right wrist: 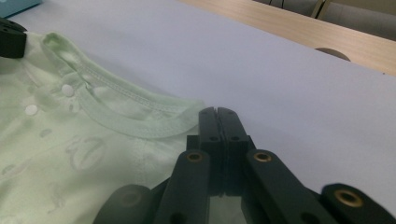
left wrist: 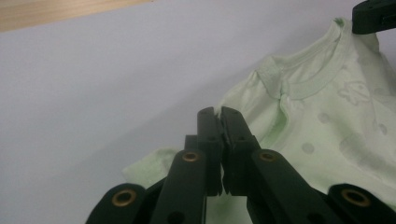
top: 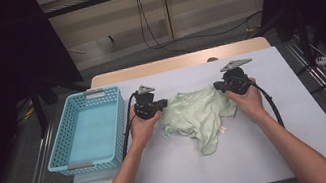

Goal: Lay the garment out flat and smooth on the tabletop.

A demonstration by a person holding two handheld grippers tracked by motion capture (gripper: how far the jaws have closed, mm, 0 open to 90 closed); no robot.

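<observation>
High view looks down on a desk [top: 283, 151] with a pale lilac-white top and a light wooden strip along its far edge. On the left part of that top stands a light blue rectangular plastic basket [top: 88, 131] with perforated walls. Near the middle lies a pale green cotton baby garment [top: 198, 113], crumpled, with a ribbed neckline, white snap buttons and faint printed shapes; a small white tag [top: 222, 129] sticks out at its lower right edge, its writing too small to read. The left hand-held gripper [top: 162, 105] has its jaws closed on the garment's left shoulder edge, and the right hand-held gripper [top: 218, 87] is clamped on the opposite shoulder beside the neckline. No brand or legible lettering shows anywhere.
</observation>
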